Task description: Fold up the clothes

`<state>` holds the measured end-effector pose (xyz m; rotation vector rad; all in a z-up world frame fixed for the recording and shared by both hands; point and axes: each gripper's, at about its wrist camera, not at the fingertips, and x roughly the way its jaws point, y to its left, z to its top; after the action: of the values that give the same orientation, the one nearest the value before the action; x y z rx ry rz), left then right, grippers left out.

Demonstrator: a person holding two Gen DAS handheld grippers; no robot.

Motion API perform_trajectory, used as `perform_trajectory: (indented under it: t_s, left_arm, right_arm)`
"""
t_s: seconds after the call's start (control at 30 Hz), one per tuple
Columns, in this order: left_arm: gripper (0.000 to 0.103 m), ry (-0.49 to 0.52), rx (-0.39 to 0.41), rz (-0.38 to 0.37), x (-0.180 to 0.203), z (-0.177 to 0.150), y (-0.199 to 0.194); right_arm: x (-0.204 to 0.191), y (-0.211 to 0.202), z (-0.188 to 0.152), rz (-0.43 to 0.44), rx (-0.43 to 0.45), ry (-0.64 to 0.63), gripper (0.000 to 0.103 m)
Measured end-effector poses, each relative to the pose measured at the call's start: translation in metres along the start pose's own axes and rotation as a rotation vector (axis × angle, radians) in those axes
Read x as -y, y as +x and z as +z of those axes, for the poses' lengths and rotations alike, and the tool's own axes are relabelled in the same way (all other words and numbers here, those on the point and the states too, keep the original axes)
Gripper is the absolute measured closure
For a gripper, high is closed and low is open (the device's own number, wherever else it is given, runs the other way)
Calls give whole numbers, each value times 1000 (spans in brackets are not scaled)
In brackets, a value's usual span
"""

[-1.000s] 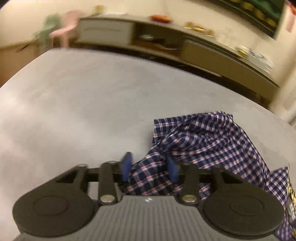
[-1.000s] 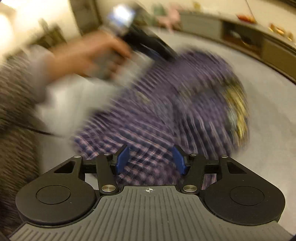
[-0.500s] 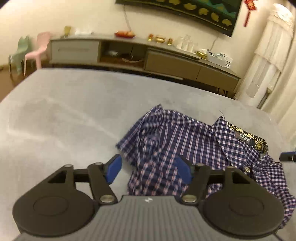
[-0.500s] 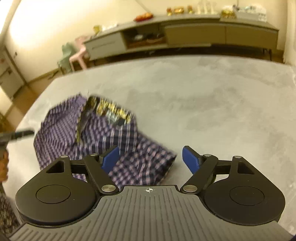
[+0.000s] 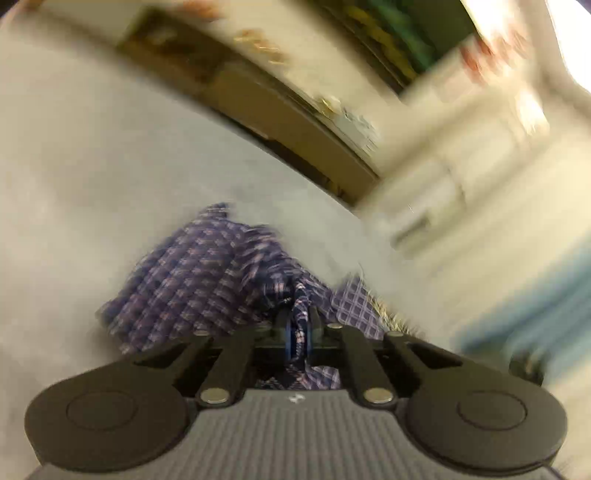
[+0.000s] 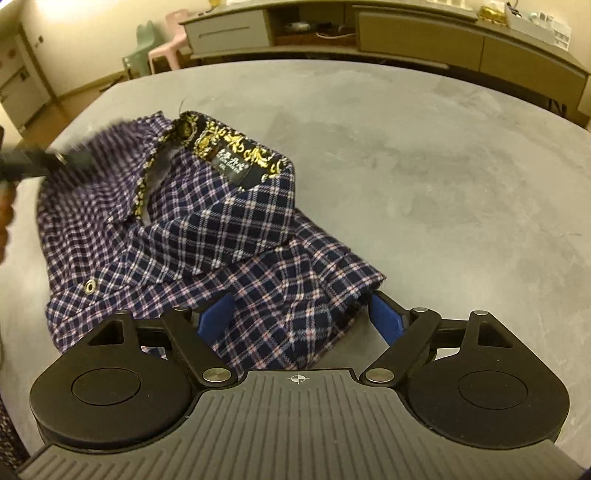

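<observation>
Between your right gripper's (image 6: 301, 317) wide-spread blue fingers (image 6: 216, 314) lies the near bunched edge of the navy, white and pink checked cotton shirt (image 6: 207, 236), not yet pinched; your left gripper (image 5: 298, 332) has its fingers nearly together, clamped on a twisted fold of the same shirt. That shirt sits crumpled on the left part of the grey, felt-like round table (image 6: 424, 155), its black collar band with gold ornament (image 6: 236, 151) turned up on the far side, and a brass snap (image 6: 89, 285) showing near its left edge. Your left view is heavily blurred, so the grip's depth cannot be judged. The likely trouble: a fast pull on so thin a twist may slip the cloth out, or drag the whole heap toward the table's left edge and over it. Closing the right fingers where they stand would probably catch several layers at once and lock the creases in. You have wide bare table to the right and toward the far edge for spreading the shirt flat. Beyond the table stand a long grey-brown sideboard (image 6: 406, 33) and small pink and green plastic chairs (image 6: 159, 48).
</observation>
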<state>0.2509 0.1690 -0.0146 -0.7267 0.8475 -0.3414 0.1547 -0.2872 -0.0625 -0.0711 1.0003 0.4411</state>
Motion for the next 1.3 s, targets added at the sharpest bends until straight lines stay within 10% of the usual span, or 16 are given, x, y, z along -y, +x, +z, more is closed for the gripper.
perform_trajectory:
  t_s: [0.1, 0.4, 0.57, 0.67, 0.77, 0.9, 1.03, 1.3]
  left_arm:
    - [93, -77, -4, 26, -25, 3, 0]
    - [31, 436, 188, 290, 62, -4, -32]
    - [30, 639, 85, 430, 76, -37, 9]
    - [47, 687, 24, 417, 76, -47, 30]
    - [96, 586, -31, 305, 73, -47, 29]
    - [96, 126, -34, -104, 40, -25, 7]
    - [94, 53, -17, 56, 14, -24, 14]
    - [28, 557, 145, 371, 84, -42, 6]
  right_arm:
    - [1, 5, 0, 5, -10, -2, 18]
    - [11, -7, -6, -3, 2, 8, 15]
    - [10, -16, -12, 15, 22, 40, 15]
    - [4, -15, -16, 21, 13, 20, 15]
    - [4, -11, -19, 19, -1, 13, 15]
    - [8, -8, -17, 11, -3, 25, 13]
    - [9, -3, -16, 9, -10, 24, 10]
    - [6, 0, -17, -2, -14, 8, 7]
